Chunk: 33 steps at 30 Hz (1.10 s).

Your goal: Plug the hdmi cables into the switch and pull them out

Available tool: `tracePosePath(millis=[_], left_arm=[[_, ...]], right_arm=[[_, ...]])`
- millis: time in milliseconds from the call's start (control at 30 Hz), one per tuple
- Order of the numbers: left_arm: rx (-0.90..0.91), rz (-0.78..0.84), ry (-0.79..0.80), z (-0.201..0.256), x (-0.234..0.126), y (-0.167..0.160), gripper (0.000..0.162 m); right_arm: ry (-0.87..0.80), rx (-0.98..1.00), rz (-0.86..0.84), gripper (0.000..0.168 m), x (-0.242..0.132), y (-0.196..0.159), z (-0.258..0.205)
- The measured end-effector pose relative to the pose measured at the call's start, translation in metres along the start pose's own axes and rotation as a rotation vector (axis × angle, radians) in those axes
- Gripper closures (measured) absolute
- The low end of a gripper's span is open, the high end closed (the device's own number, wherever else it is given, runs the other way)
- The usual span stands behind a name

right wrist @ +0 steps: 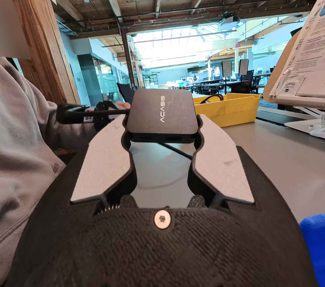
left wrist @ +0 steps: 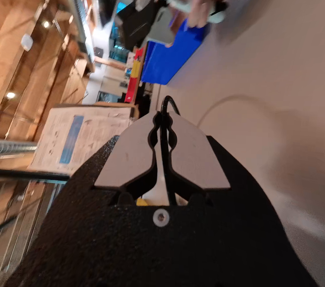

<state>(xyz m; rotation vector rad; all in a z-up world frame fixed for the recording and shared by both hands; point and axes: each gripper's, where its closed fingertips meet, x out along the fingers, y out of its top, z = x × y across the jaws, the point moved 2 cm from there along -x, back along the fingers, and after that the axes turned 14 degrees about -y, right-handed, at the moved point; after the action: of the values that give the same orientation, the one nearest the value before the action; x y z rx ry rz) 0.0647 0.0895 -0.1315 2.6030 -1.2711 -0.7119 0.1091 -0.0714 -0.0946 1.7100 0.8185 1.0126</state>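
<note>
In the right wrist view my right gripper (right wrist: 161, 127) is shut on the black square switch (right wrist: 161, 109), holding it by its sides above the grey table (right wrist: 272, 155). Two ports (right wrist: 158, 137) on its near face are empty. A thin black cable (right wrist: 116, 112) leaves the switch's left side and runs to my left gripper (right wrist: 102, 113). In the left wrist view my left gripper (left wrist: 163, 116) is shut on a black cable (left wrist: 164, 146) that runs along between its fingers and curls out past the tips. The view is tilted and blurred. A hand on the other gripper's handle (left wrist: 190, 3) shows at the top.
A yellow bin (right wrist: 226, 111) with cables stands behind the switch. A document stand (right wrist: 299, 67) is at the right, and also shows in the left wrist view (left wrist: 79, 139). A blue bin (left wrist: 168, 60) sits on the table. A grey sleeve (right wrist: 26, 137) is at the left. Another cable (right wrist: 175, 150) lies under the switch.
</note>
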Motion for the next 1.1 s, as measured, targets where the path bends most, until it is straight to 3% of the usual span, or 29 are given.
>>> tracePosePath(millis=[167, 333, 400, 500, 567, 633, 767, 967, 1033, 1100], left_arm=[[-0.025, 0.007, -0.189, 0.056, 0.014, 0.015, 0.156], [-0.194, 0.082, -0.29, 0.068, 0.015, 0.006, 0.154], [-0.326, 0.107, -0.335, 0.065, 0.011, -0.001, 0.148], [-0.619, 0.171, -0.52, 0.063, 0.0, -0.005, 0.119], [-0.782, 0.188, -0.576, 0.055, -0.007, -0.014, 0.117], [-0.916, 0.159, -0.506, 0.04, -0.007, -0.024, 0.117], [-1.204, 0.084, -0.547, 0.043, 0.02, -0.011, 0.11], [-1.118, -0.161, -0.536, 0.071, 0.07, -0.009, 0.113], [-1.131, -0.211, -0.515, 0.069, 0.08, -0.012, 0.123], [-1.129, -0.203, -0.565, 0.071, 0.084, -0.011, 0.148]], right_arm=[[0.012, -0.014, -0.018, 0.095, 0.004, -0.003, -0.001], [0.003, -0.031, -0.051, 0.096, 0.004, -0.008, -0.001], [-0.004, -0.04, -0.055, 0.096, 0.005, -0.01, -0.001], [-0.009, -0.044, -0.058, 0.096, 0.004, -0.011, 0.0], [-0.006, -0.04, -0.048, 0.096, 0.004, -0.009, 0.0], [-0.011, -0.045, -0.044, 0.096, 0.004, -0.009, 0.0], [-0.004, -0.049, -0.04, 0.096, 0.004, -0.007, 0.0], [0.007, -0.047, -0.017, 0.096, -0.001, -0.003, -0.003], [0.004, -0.054, -0.022, 0.096, -0.002, -0.003, -0.003], [0.004, -0.06, -0.026, 0.096, -0.002, -0.003, -0.003]])
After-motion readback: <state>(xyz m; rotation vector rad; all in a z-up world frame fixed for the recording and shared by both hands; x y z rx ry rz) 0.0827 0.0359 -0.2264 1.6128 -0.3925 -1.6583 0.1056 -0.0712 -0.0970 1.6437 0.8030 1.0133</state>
